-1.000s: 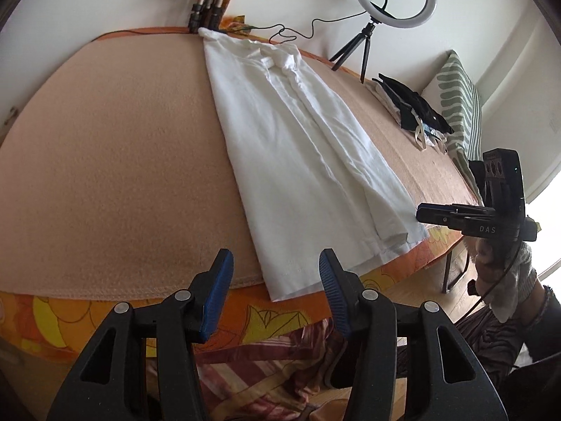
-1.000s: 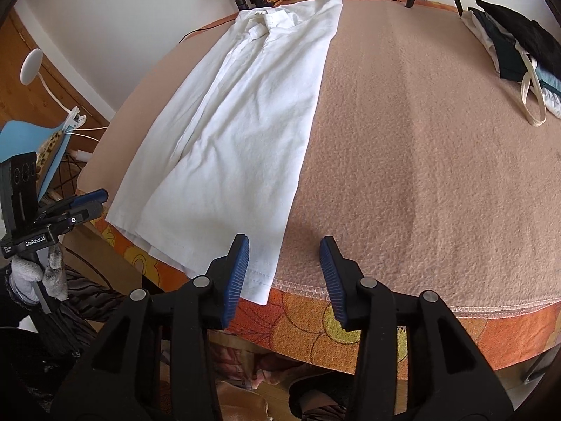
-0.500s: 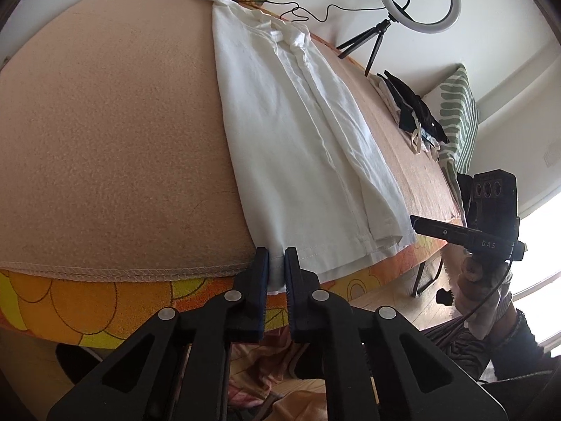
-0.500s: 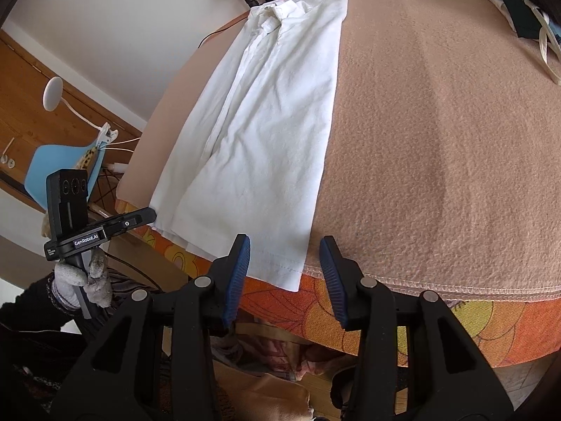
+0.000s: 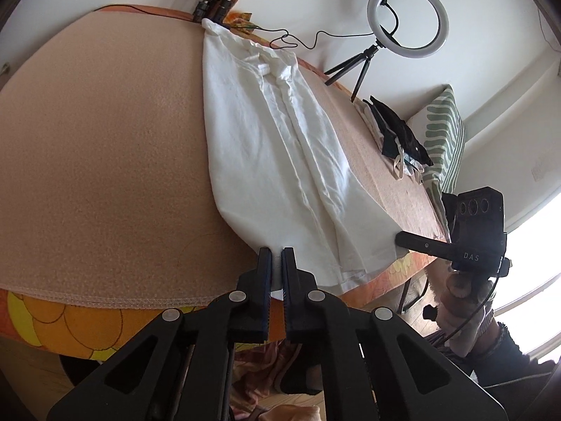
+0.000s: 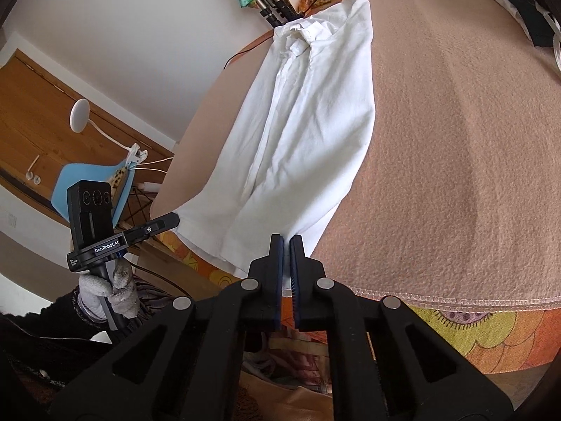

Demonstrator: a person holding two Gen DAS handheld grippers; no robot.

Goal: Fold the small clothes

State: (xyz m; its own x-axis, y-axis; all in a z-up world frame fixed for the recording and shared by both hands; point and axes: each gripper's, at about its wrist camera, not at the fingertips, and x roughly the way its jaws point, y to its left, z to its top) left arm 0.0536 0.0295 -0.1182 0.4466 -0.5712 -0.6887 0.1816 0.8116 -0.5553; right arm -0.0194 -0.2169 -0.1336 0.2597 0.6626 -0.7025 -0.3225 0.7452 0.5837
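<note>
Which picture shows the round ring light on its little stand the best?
The left wrist view. There the ring light shows whole, standing on its small tripod against the wall beyond the white shirt. In the right wrist view only the tips of the tripod legs poke in at the top edge; the ring itself is cut off.

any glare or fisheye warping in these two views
Left wrist view: the window at right is blown out white, and the peach fleece blanket bulges like a dome. Right wrist view: even light, no glare, blanket edge bowed.
</note>
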